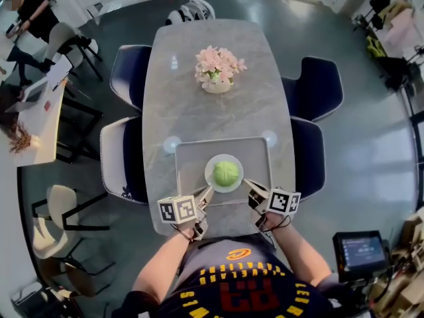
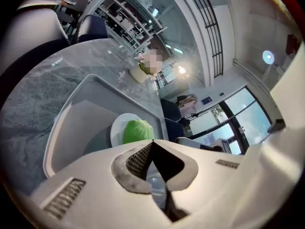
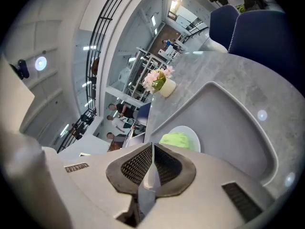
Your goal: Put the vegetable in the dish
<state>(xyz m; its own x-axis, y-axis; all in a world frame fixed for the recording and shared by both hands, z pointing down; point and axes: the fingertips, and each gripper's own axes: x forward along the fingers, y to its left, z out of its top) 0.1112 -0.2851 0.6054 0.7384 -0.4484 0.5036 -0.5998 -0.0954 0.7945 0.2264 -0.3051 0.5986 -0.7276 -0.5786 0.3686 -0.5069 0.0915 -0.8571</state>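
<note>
A green cabbage (image 1: pixel 226 173) lies on a small white dish (image 1: pixel 212 177) in the middle of a grey tray (image 1: pixel 192 154). The same cabbage (image 2: pixel 137 130) shows just past the left jaws, and the cabbage (image 3: pixel 177 140) on its dish (image 3: pixel 192 135) just past the right jaws. My left gripper (image 1: pixel 207 192) sits at the tray's near left edge, a little short of the dish, jaws closed on nothing. My right gripper (image 1: pixel 250 185) sits at the near right of the dish, also closed and empty. Neither touches the cabbage.
A vase of pink flowers (image 1: pixel 218 69) stands farther up the grey stone table (image 1: pixel 199 111). Dark blue chairs (image 1: pixel 317 85) flank both long sides. A monitor (image 1: pixel 362 250) is at my lower right. A person (image 1: pixel 30 15) sits at a desk far left.
</note>
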